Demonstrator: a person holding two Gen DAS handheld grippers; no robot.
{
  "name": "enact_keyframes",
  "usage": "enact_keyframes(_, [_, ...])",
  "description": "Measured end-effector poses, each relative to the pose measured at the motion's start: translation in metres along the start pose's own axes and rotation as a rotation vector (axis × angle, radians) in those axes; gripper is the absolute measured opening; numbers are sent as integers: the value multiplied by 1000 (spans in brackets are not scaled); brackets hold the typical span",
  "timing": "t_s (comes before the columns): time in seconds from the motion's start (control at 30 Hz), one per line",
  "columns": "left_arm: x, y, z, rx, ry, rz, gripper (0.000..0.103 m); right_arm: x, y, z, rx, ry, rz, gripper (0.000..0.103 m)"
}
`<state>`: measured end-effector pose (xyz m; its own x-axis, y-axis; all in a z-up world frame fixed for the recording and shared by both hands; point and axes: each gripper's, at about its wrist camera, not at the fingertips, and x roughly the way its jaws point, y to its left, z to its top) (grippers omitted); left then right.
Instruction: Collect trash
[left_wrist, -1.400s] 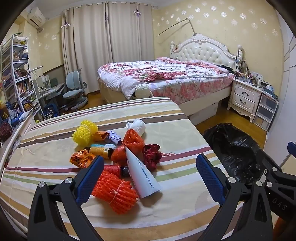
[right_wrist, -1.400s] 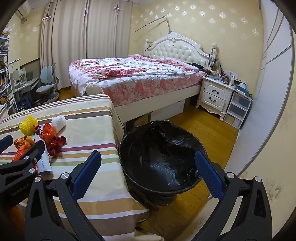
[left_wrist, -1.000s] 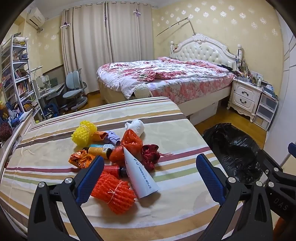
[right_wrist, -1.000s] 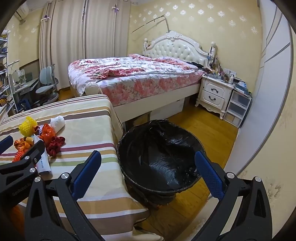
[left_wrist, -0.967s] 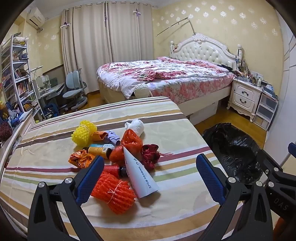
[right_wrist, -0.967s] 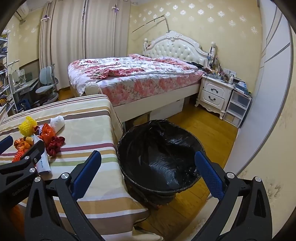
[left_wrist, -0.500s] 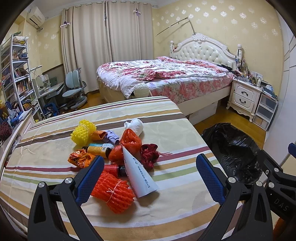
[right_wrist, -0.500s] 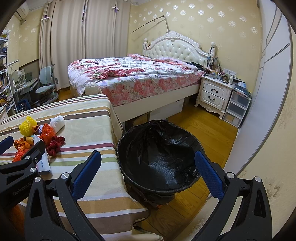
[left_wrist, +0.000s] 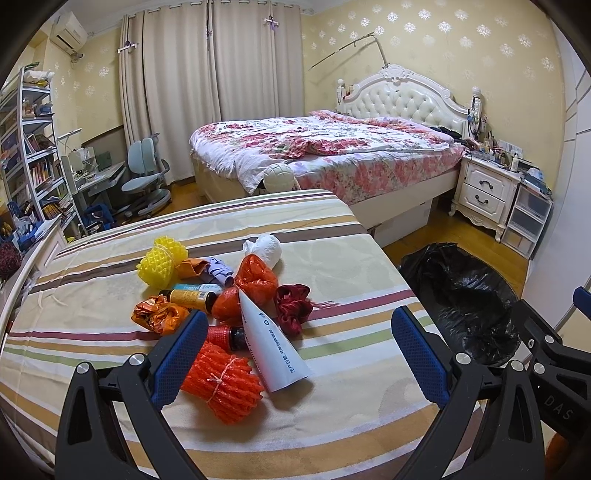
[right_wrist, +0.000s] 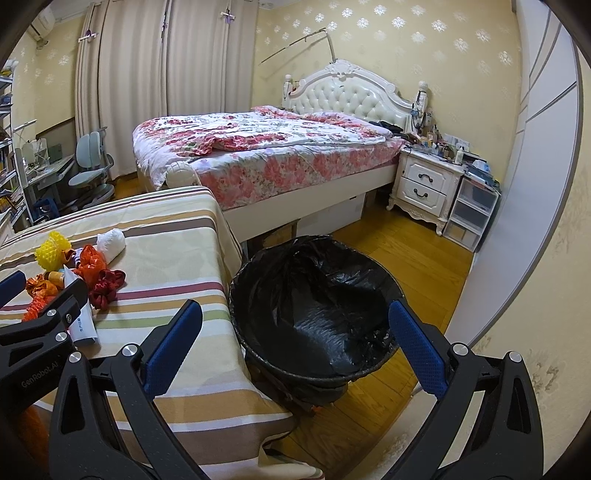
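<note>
A heap of trash lies on the striped tablecloth (left_wrist: 332, 258): an orange foam net (left_wrist: 221, 382), a white tube (left_wrist: 271, 343), a dark red cloth scrap (left_wrist: 293, 308), an orange bag (left_wrist: 256, 278), a yellow foam net (left_wrist: 160, 260), a white wad (left_wrist: 264, 247) and a small bottle (left_wrist: 190, 295). My left gripper (left_wrist: 295, 354) hovers open just short of the heap, nothing between its fingers. The bin with a black liner (right_wrist: 317, 306) stands on the floor right of the table. My right gripper (right_wrist: 291, 343) hangs open above the bin's near rim.
A bed with a floral quilt (left_wrist: 332, 151) fills the back of the room. A white nightstand (right_wrist: 424, 188) and plastic drawers (right_wrist: 469, 214) stand at the right. A desk, chair (left_wrist: 142, 177) and bookshelf (left_wrist: 26, 147) line the left wall.
The left gripper has drifted slightly, so the trash heap sits a little further left in its view. Both grippers stay open and nothing has been picked up.
</note>
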<state>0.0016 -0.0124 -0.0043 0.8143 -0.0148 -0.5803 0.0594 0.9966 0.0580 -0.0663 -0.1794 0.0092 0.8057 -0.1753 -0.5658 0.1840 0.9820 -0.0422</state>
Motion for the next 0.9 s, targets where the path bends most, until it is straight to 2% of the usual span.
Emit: enact_keyframes(0.9, [-2,-1,-2,3,10,-15,96,-2,-4,-2,1,8,4,99])
